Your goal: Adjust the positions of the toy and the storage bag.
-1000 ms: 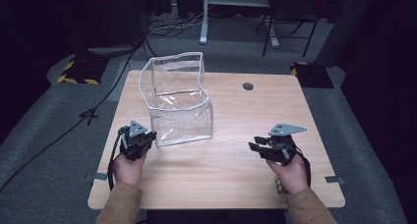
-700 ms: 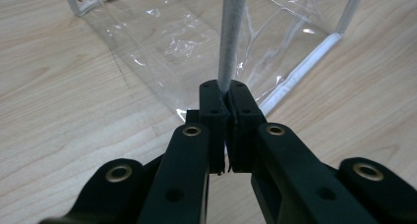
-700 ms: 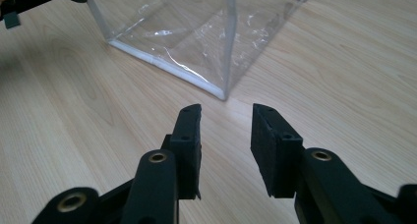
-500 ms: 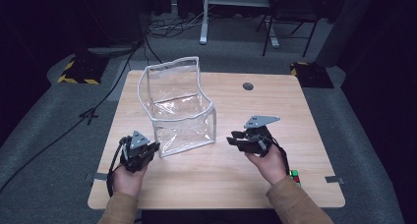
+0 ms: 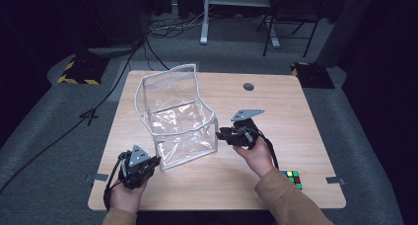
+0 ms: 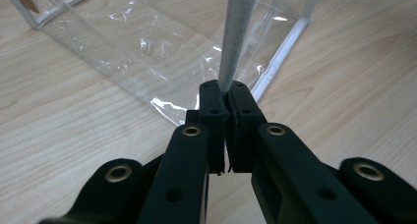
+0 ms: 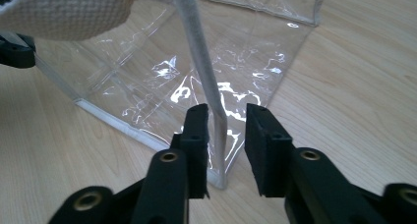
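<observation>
A clear plastic bag (image 5: pixel 180 121) with white trim stands open on the wooden table (image 5: pixel 276 111). My left gripper (image 5: pixel 156 161) is shut on the trim at the bag's near left corner. In the left gripper view the pads (image 6: pixel 212 103) pinch the white trim strip (image 6: pixel 237 32). My right gripper (image 5: pixel 221 134) is at the bag's near right corner. Its jaws have just been closing, and the upright trim strip (image 7: pixel 196 47) stands in the gap of the right gripper (image 7: pixel 226 120), with the pads (image 7: pixel 261 135) not pressing it.
A colourful puzzle cube (image 5: pixel 293 178) lies near the table's front right edge, beside the person's right sleeve (image 5: pixel 291 200). A round cable hole (image 5: pixel 249 86) sits at the back of the table. The left gripper's tip (image 7: pixel 17 49) shows at the left of the right gripper view.
The right gripper moved left to the bag's near right corner and its jaws narrowed. The left gripper moved toward the near edge, dragging the bag's front corner with it.
</observation>
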Demonstrator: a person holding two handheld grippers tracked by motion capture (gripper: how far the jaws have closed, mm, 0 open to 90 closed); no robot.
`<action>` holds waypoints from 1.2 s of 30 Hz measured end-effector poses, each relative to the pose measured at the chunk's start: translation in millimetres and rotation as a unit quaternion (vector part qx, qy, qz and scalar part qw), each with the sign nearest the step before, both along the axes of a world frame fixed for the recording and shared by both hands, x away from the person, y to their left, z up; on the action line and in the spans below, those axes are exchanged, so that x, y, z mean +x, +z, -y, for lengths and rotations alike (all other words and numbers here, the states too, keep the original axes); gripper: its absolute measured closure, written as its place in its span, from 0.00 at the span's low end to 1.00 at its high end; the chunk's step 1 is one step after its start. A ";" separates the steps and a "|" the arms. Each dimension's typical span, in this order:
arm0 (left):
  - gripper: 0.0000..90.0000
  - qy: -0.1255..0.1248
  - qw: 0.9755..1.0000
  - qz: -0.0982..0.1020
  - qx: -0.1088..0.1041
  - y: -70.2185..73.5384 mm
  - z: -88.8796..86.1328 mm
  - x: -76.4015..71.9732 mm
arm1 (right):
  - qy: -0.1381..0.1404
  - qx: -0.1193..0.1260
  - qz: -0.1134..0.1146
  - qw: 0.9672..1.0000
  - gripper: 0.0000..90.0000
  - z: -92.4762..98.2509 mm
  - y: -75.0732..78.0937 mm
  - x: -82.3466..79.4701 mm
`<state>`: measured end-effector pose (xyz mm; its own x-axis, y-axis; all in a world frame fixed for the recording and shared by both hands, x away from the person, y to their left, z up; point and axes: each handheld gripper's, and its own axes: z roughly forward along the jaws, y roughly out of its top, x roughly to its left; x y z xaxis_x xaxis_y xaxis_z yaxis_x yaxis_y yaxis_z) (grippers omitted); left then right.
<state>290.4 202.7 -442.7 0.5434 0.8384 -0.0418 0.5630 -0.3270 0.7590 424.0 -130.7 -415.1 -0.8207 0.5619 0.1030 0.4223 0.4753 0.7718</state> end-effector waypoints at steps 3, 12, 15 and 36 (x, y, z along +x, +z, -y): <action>0.97 -0.001 1.000 0.000 0.000 -0.1 1.5 -3.4 | 0.009 -0.002 0.001 1.000 0.93 -4.6 -1.4 -1.4; 0.96 -0.026 1.000 -0.002 -0.008 -0.6 6.5 -6.8 | 0.000 -0.020 0.011 1.000 0.97 6.1 1.7 -24.6; 0.96 -0.039 0.999 -0.004 -0.009 -0.5 13.3 -7.4 | -0.009 -0.019 0.011 1.000 0.97 21.1 1.5 -44.0; 0.96 -0.162 0.987 -0.009 -0.016 -1.8 70.9 -38.4 | -0.048 0.003 0.000 0.999 0.97 104.8 -1.3 -130.4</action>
